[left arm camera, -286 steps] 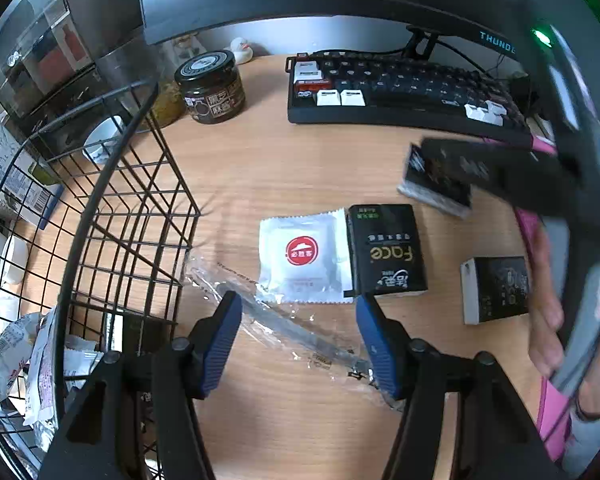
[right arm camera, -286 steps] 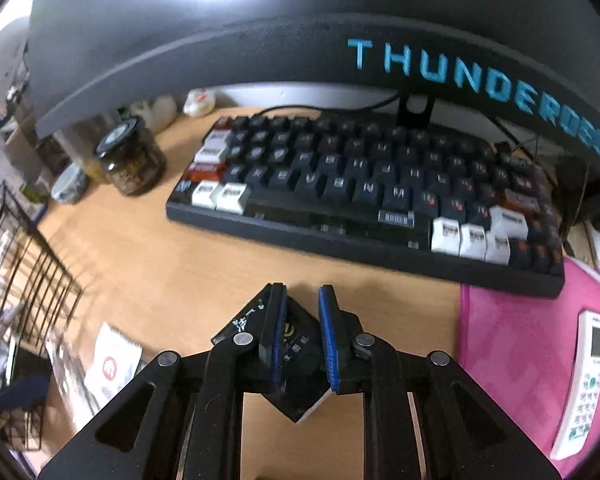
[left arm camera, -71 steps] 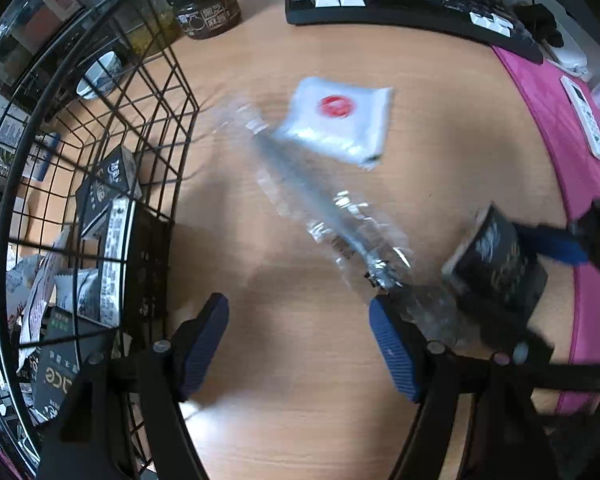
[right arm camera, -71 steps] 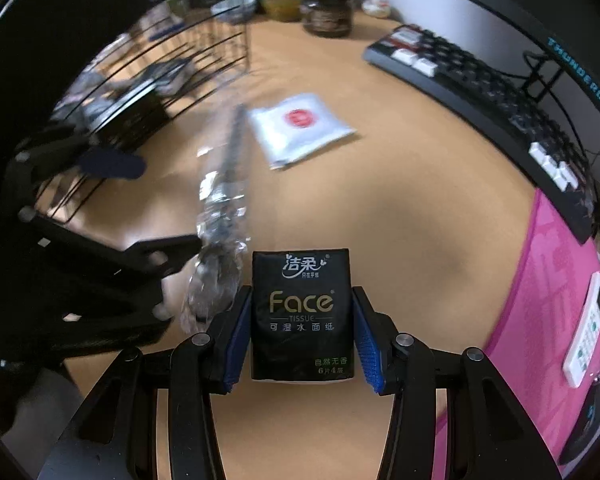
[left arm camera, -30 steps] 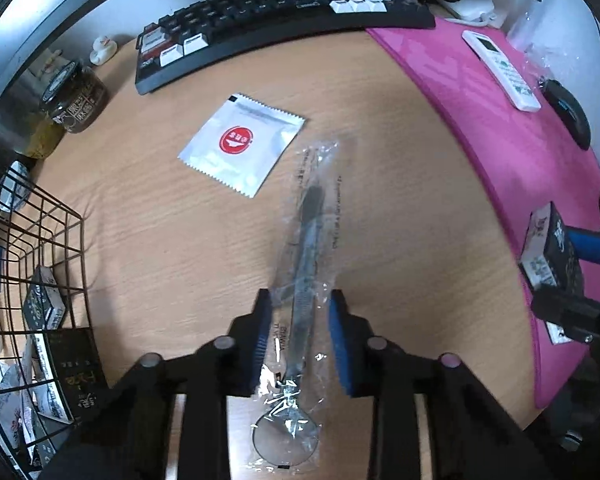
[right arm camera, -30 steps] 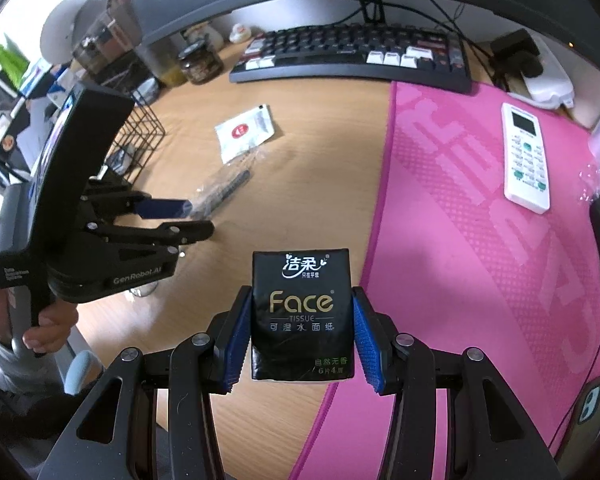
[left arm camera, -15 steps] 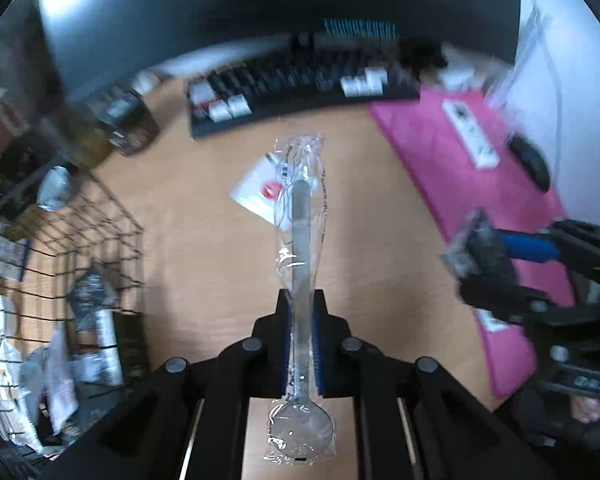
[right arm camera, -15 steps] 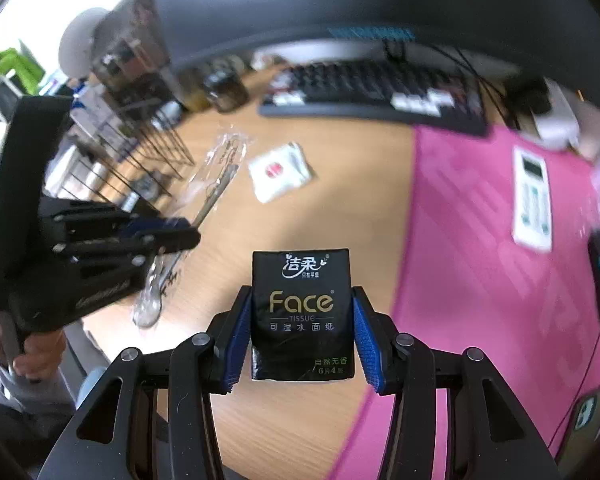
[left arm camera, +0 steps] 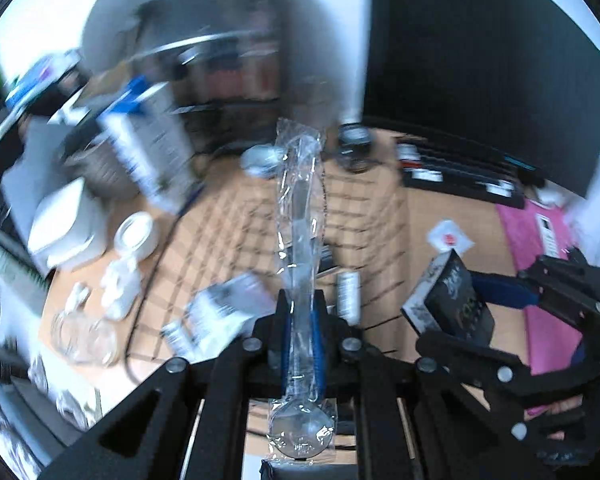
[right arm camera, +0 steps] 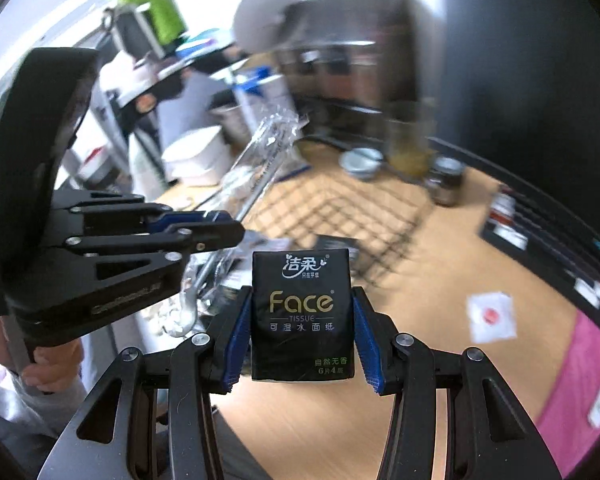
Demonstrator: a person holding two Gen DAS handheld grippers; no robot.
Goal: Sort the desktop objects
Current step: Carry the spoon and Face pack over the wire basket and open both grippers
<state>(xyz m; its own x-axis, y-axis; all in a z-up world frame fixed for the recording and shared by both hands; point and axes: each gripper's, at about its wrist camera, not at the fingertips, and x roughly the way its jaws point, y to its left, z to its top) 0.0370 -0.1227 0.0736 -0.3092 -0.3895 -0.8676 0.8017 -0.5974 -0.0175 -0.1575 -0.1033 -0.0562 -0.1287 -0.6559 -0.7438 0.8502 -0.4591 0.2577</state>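
Mid-carry. My left gripper (left arm camera: pixel 300 320) clamps wrapped spoon (left arm camera: pixel 300 216); my right gripper (right arm camera: pixel 302 316) grips black tissue pack (right arm camera: pixel 302 316). Both held above wire basket (right arm camera: pixel 340 216) at desk's left edge. Next: lower, release inside.

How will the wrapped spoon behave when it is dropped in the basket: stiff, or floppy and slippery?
The wrapped spoon stands straight above the left gripper, so it is probably stiff. Its clear film looks crinkled and glossy, likely slippery. Being long and thin, it may poke through the wire basket.
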